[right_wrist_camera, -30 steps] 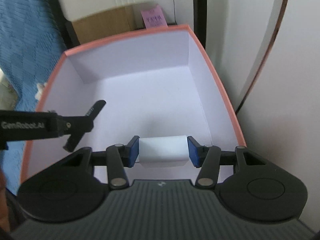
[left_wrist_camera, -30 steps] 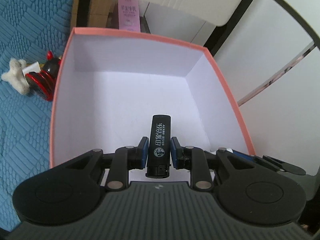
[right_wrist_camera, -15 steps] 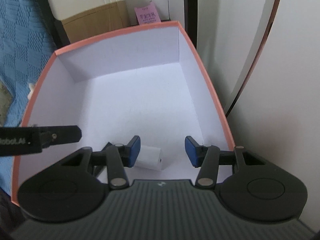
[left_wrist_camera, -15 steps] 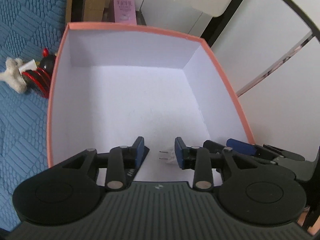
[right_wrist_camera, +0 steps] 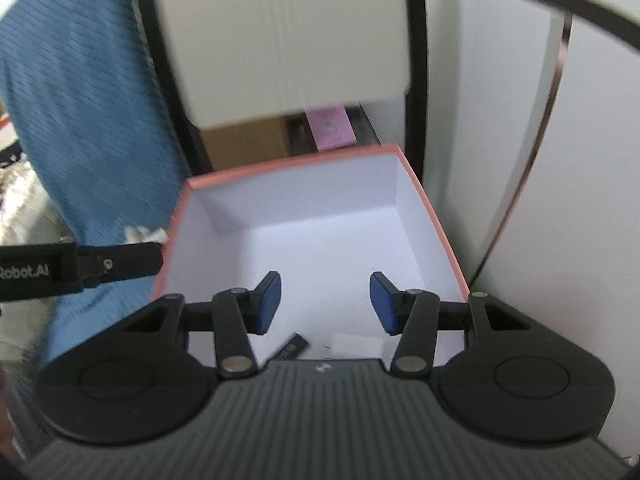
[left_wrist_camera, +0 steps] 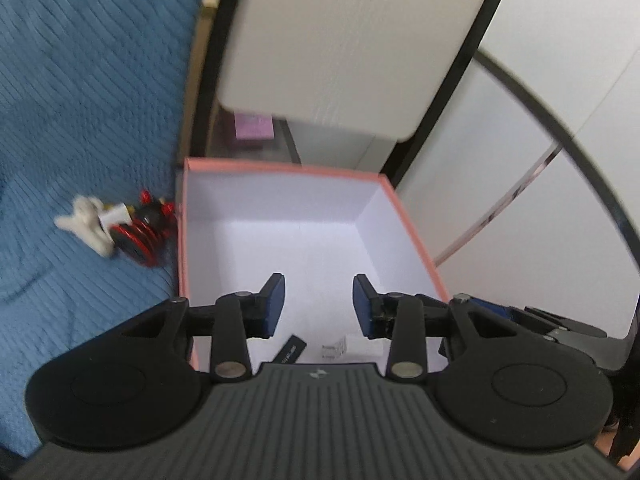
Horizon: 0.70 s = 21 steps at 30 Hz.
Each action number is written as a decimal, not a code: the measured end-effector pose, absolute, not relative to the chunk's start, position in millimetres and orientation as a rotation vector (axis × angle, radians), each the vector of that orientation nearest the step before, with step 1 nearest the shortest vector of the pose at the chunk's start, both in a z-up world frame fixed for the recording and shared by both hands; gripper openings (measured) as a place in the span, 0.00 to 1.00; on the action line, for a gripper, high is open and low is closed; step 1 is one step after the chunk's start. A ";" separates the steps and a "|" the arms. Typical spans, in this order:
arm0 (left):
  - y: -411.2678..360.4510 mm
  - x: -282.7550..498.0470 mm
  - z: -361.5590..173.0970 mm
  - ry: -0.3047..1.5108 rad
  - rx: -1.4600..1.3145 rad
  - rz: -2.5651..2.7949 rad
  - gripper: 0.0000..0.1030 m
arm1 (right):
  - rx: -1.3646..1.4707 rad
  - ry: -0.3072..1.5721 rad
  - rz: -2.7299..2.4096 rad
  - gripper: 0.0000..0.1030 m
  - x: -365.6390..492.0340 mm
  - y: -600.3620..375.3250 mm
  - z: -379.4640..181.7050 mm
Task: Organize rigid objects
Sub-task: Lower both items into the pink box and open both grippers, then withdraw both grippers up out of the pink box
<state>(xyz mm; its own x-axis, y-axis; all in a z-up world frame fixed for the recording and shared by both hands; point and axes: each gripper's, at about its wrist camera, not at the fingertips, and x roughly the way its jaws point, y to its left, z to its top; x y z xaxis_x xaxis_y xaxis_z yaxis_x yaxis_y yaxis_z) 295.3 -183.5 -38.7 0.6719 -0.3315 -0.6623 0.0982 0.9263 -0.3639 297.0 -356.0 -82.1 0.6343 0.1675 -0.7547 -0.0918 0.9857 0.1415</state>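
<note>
Both tools hang empty above the pink-rimmed white cardboard box [left_wrist_camera: 280,232]. On the far left, a small red, black and white toy figure [left_wrist_camera: 120,228] lies on the blue quilted bed cover [left_wrist_camera: 80,120], just beside the box's left wall. Next, the left tool [left_wrist_camera: 318,304] has its blue pads spread apart. Below it, on the box floor near the front wall, rest a slim black lighter with white lettering [left_wrist_camera: 291,349] and, just right of it, a white plug-in charger block [left_wrist_camera: 352,346]. Furthest right, the right tool [right_wrist_camera: 325,302] is likewise parted. Judged risk: both tools sit close together, so a sideways swing toward the toy could clip the box wall and slide it.
</note>
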 end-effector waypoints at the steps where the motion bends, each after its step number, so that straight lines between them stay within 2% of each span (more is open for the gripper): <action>1: -179.2 289.0 -31.2 0.782 -0.315 -0.246 0.43 | 0.091 0.855 0.153 0.51 294.0 -351.6 -74.0; 13: -112.5 212.8 31.3 0.635 -0.300 -0.214 0.46 | 0.090 0.753 0.222 0.51 242.5 -310.6 -16.5; 21: -70.3 161.1 32.9 0.606 -0.312 -0.173 0.46 | 0.085 0.724 0.258 0.51 202.3 -280.9 -0.6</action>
